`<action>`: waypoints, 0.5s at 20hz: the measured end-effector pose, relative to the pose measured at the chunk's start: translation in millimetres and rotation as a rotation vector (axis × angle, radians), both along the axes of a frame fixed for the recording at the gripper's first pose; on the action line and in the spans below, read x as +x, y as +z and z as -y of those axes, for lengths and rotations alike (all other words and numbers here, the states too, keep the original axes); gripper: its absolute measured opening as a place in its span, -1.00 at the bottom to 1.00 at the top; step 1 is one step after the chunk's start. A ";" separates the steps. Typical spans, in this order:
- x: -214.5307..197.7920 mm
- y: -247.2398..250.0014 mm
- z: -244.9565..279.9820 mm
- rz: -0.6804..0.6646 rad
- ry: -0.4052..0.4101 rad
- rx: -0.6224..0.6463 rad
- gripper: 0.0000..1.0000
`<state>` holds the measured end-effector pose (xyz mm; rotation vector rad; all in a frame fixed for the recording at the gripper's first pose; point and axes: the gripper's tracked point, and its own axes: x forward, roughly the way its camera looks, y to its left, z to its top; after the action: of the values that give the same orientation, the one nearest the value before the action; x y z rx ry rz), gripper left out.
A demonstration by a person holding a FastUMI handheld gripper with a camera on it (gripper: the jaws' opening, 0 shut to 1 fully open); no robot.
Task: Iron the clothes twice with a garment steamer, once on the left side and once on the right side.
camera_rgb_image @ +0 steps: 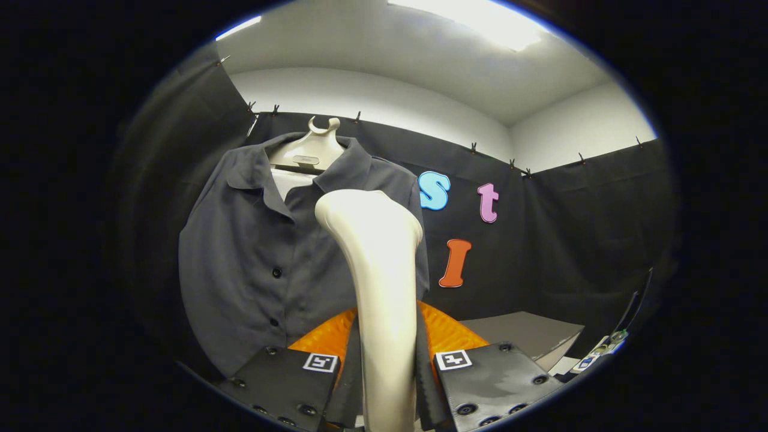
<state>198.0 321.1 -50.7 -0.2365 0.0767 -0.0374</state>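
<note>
A cream garment steamer (381,270) stands upright between my two fingers, and my gripper (387,372) is shut on its handle. Its head leans toward a dark grey button-up shirt (252,258) that hangs on a cream hanger (309,153) against the booth's black wall. The steamer head covers the right half of the shirt's chest. Whether the head touches the cloth I cannot tell. The shirt's left half and its button row show to the left of the steamer.
An orange ribbed object (447,333) lies just beyond the fingers, behind the steamer handle. A grey tabletop (528,333) stretches to the right, with small items (603,351) at its far right edge. Black cloth walls close the booth on all sides.
</note>
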 end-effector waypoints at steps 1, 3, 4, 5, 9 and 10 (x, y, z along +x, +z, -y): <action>5.0 -2.9 -4.7 -0.002 -0.004 -0.002 -0.09; 16.1 -7.0 -13.1 -0.010 -0.012 -0.007 -0.09; 20.4 -9.1 -15.8 -0.010 -0.017 -0.010 -0.09; 26.5 -10.7 -18.0 -0.008 -0.023 -0.013 -0.09; 45.0 -22.0 -18.4 -0.031 -0.043 -0.028 -0.09; 47.5 -24.6 -17.8 -0.038 -0.047 -0.029 -0.09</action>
<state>245.6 338.9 -75.4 -0.2646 0.1196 -0.0809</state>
